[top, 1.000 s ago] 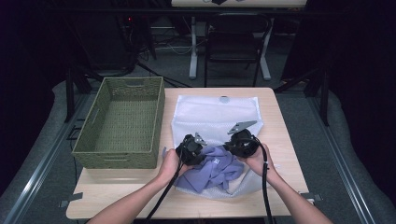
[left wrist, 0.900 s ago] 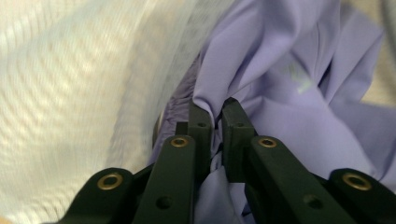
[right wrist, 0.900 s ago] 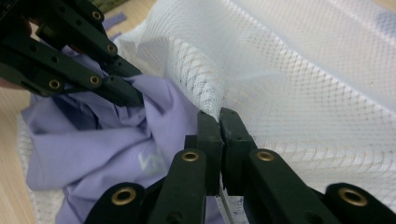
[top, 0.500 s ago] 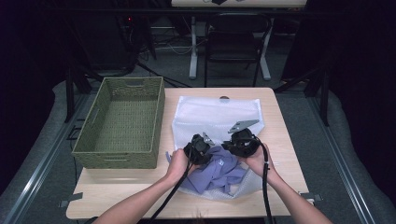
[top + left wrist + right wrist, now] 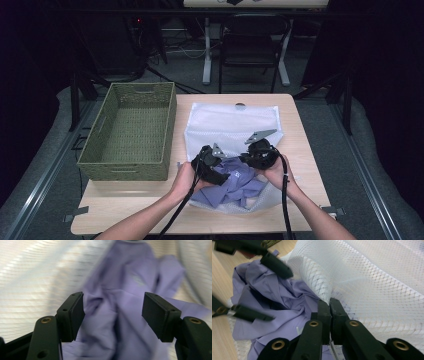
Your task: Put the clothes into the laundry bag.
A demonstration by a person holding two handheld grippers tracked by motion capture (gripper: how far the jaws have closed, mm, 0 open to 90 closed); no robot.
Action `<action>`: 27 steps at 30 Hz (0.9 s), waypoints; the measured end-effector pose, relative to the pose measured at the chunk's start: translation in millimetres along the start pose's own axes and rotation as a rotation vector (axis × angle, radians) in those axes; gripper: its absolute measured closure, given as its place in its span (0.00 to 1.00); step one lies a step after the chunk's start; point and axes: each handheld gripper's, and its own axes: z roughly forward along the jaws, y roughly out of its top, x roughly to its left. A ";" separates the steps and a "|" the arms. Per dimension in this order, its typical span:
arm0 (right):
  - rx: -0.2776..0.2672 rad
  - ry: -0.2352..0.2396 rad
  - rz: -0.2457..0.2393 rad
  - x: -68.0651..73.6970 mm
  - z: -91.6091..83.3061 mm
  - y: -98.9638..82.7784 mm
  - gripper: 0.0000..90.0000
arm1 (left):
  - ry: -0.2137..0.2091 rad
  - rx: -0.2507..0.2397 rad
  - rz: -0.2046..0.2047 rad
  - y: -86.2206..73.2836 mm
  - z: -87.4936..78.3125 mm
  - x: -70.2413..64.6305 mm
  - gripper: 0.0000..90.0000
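Note:
A purple garment [image 5: 242,184] lies crumpled in the mouth of a white mesh bag [image 5: 230,122] on the table. My left gripper [image 5: 216,164] hovers over the garment's left part. In the left gripper view, its jaws [image 5: 112,307] have just been opening and stand apart, with the purple garment [image 5: 117,322] under the gap and neither pad pressing on it. My right gripper [image 5: 260,152] is at the bag's opening. In the right gripper view, it [image 5: 329,302] is shut on the edge of the mesh bag [image 5: 374,277] and holds that edge up beside the garment [image 5: 274,305].
A green woven basket [image 5: 130,130], with nothing in it, stands at the left of the wooden table [image 5: 125,210], close to the bag. Behind the table are a dark chair [image 5: 250,45] and table legs. Black cables trail from both grippers toward the front edge.
The left gripper has moved right, from the bag's left edge to over the purple garment, and its jaws have spread apart. The right gripper has kept its place and its grip.

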 end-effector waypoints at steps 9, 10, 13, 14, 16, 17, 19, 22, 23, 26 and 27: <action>0.000 0.002 0.001 0.9 -1.2 0.2 0.98 | -0.039 0.085 0.062 -7.3 41.2 -6.3 0.77; 0.001 0.001 0.002 0.9 -1.7 0.1 0.98 | -0.039 0.078 0.065 -7.1 42.6 -5.8 0.84; -0.008 0.003 0.001 0.7 -4.0 1.1 0.98 | -0.010 0.032 0.054 -3.2 40.1 -2.9 0.96; -0.014 0.002 -0.002 0.6 -5.2 1.7 0.98 | 0.001 0.008 0.042 -0.3 37.4 -1.1 0.96; -0.019 0.001 0.002 1.1 -7.3 2.5 0.98 | 0.020 -0.025 0.029 4.1 31.7 0.7 0.97; -0.030 0.002 0.005 1.8 -10.3 3.7 0.98 | 0.037 -0.062 0.010 7.5 27.0 1.4 0.97; -0.057 0.000 0.001 4.3 -17.4 6.2 0.98 | 0.084 -0.146 -0.031 11.6 16.3 3.2 0.97; -0.059 0.004 0.000 5.6 -18.1 7.1 0.98 | 0.087 -0.128 -0.047 7.5 24.3 5.3 0.94; -0.051 0.008 0.002 5.4 -15.9 6.5 0.98 | 0.089 -0.106 -0.043 5.3 30.5 5.2 0.92; -0.019 0.008 0.004 3.6 -8.1 2.3 0.98 | 0.072 -0.052 -0.030 0.9 39.4 6.1 0.79; -0.011 0.009 0.005 3.0 -6.4 0.8 0.98 | 0.069 -0.049 -0.029 1.3 38.0 5.5 0.74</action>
